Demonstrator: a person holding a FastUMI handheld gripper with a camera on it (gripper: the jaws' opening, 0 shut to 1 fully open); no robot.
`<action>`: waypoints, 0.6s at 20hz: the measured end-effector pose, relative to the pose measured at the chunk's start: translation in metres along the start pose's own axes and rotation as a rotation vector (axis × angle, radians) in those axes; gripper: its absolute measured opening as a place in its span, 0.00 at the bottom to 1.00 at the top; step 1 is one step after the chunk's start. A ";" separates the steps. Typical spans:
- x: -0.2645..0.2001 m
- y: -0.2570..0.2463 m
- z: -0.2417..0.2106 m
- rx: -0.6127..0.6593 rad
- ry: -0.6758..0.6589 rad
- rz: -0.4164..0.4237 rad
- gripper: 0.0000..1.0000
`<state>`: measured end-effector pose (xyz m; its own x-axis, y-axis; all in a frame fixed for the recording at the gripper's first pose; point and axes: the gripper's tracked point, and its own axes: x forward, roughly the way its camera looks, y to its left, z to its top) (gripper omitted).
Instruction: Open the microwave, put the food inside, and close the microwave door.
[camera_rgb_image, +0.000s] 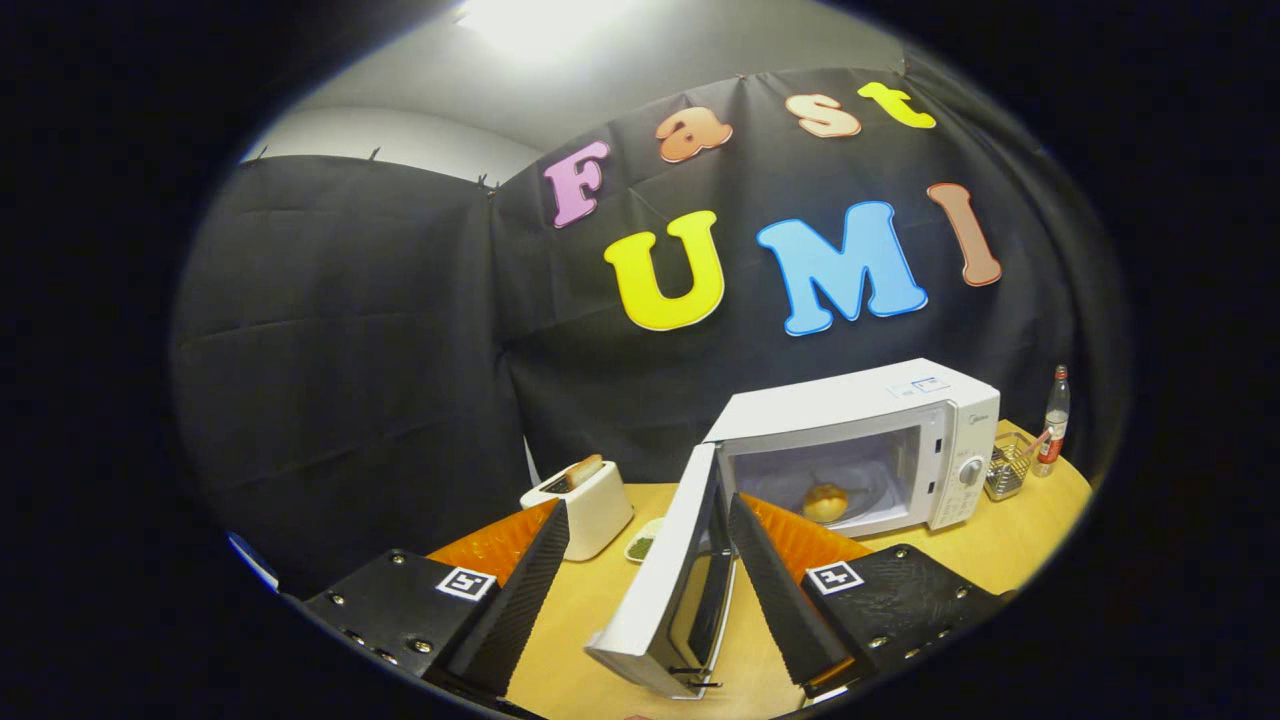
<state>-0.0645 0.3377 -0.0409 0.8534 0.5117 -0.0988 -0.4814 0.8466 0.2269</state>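
Observation:
A white microwave (900, 410) stands on the wooden table (580, 610) beyond my fingers, its cavity lit. A round bread roll (825, 502) lies inside on the turntable. The microwave door (665, 575) swings wide open toward me, its free edge reaching between my two fingers. My gripper (650, 520) is open; the left finger stands clear of the door, the right finger (775, 580) lies close beside the door's inner face. Whether it touches the door is unclear.
A white toaster (585, 505) with a slice of bread in it stands to the left of the door. A small dish (642, 545) of something green sits beside it. Right of the microwave are a wire basket (1008, 470) and a bottle (1053, 420).

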 end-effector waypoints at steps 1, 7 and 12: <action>-0.003 0.011 -0.001 -0.003 0.001 0.021 0.97; -0.015 0.071 -0.028 -0.035 0.036 0.137 0.97; -0.014 0.099 -0.062 -0.030 0.106 0.200 0.97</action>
<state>-0.1361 0.4232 -0.0776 0.7151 0.6813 -0.1566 -0.6462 0.7297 0.2237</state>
